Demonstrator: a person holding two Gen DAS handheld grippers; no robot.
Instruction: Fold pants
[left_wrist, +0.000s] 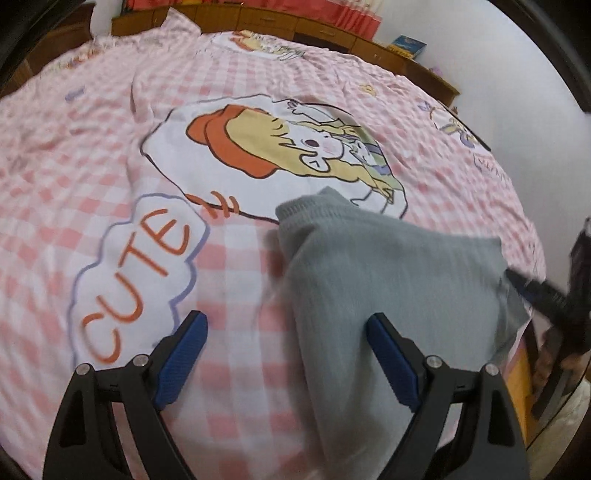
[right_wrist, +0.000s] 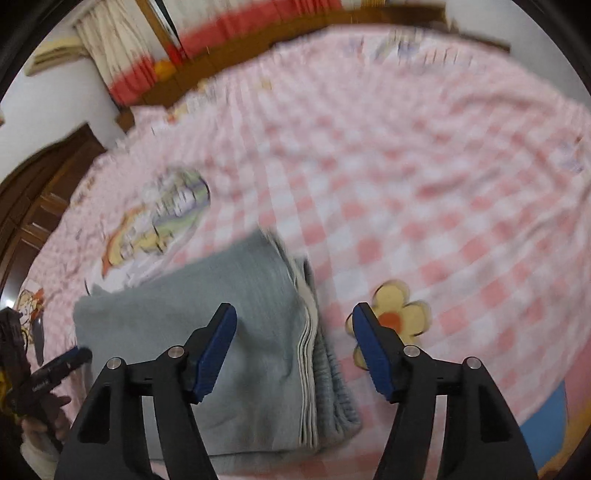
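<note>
The grey pants (right_wrist: 207, 354) lie as one folded bundle on the bed (right_wrist: 424, 177), and the relation that matters is this: they sit just under and ahead of the right gripper (right_wrist: 294, 319), whose left pad hangs over the cloth while its right pad stands past the pants' stacked edge, above the checked sheet and a printed flower (right_wrist: 400, 314). That gripper is released, jaws parted with nothing pinched between them. The bundle's long axis, as the right wrist view gives it, runs from near the gripper away and to its left, the layered edge (pale lining showing in thin stripes) running along its right side. The left gripper (left_wrist: 286, 325) is likewise spread wide and empty; from it the pants lie ahead and to the right, its right pad over the grey cloth, its left pad over bare sheet beside the "CUTE" print (left_wrist: 140, 273). Both are close to the bundle, but I would judge the right one the nearer to the open edge, so any last tuck or smoothing there falls to it. By count: one pair of pants, two grippers, one bed, and one person, seen only as a hand (right_wrist: 44, 410) and sleeve behind the left gripper in the right wrist view.
</note>
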